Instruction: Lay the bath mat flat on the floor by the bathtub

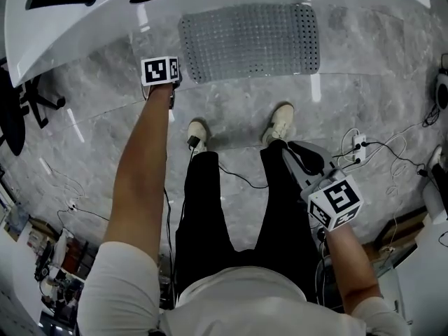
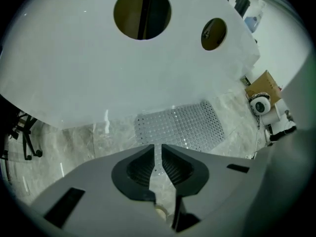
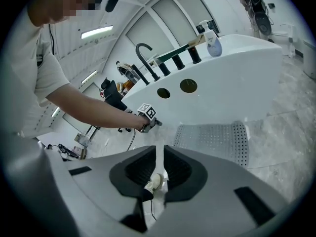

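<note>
Left gripper (image 2: 159, 154) — jaws drawn almost together with only a slit between them and nothing held. It hangs low over the floor (image 1: 378, 89), just beside the left end of the bath mat (image 1: 250, 40). The mat lies flat on the floor, with its far long edge close along the side of the bathtub (image 1: 70, 26). Right gripper (image 3: 159, 157) — jaws likewise closed to a slit and empty. It is held beside the person's right leg (image 1: 280, 201), well apart from the mat.

The left gripper's (image 2: 158, 147) jaws stood nearly together, only a thin slit between them and nothing in it. Beyond them the bath mat (image 2: 180, 127) lay flat on the marble floor (image 2: 74, 142), its far edge at the white bathtub's (image 2: 98, 68) foot.
</note>
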### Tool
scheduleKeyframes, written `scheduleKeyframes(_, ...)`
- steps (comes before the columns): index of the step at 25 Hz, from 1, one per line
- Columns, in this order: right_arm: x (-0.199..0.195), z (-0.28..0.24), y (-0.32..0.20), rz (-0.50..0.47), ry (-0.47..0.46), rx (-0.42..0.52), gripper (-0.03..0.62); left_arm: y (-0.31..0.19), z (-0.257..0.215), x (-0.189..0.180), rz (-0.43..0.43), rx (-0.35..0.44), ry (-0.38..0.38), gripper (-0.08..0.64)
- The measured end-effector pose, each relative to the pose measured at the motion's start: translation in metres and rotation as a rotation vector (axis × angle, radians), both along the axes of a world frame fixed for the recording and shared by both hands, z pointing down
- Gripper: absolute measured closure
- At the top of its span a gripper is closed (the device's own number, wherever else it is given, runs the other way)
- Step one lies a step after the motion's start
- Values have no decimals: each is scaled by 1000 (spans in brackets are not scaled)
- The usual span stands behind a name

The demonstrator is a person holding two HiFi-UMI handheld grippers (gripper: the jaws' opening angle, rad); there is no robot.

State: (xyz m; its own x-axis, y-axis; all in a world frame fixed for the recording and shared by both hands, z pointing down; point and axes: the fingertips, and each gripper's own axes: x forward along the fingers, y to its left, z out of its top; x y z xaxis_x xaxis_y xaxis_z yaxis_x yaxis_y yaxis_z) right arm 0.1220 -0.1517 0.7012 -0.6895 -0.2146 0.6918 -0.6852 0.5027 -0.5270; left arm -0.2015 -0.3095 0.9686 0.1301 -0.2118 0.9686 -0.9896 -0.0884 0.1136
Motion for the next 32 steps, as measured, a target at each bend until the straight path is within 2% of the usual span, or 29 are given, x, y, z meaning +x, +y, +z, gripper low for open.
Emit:
scheduleKeyframes(7, -29, -21, 8, -2, 34, 56, 549, 26, -61, -8, -19, 58, 50, 514)
scheduleKeyframes(11, -46, -41, 8, 25, 39, 82, 555, 39, -110, 3, -2, 99, 149, 518)
scheduleKeyframes(14, -48, -56, 5, 55, 43, 96, 568, 46, -150, 20, 51, 140, 228, 526)
scheduleKeyframes(21, -49, -88, 21, 120, 60, 96, 581, 91, -236, 26, 197, 172, 316, 537)
scheduleKeyframes(26, -54, -122, 51, 133, 52, 74, 583, 130, -329, 55, 317, 227, 484, 540)
scheduleKeyframes(30, -56, -156, 69, 105, 71, 104, 583, 159, -407, 73, 370, 291, 605, 541)
scheduleKeyframes(32, -56, -174, 71, 97, 78, 127, 583, 171, -447, 84, 415, 342, 695, 543)
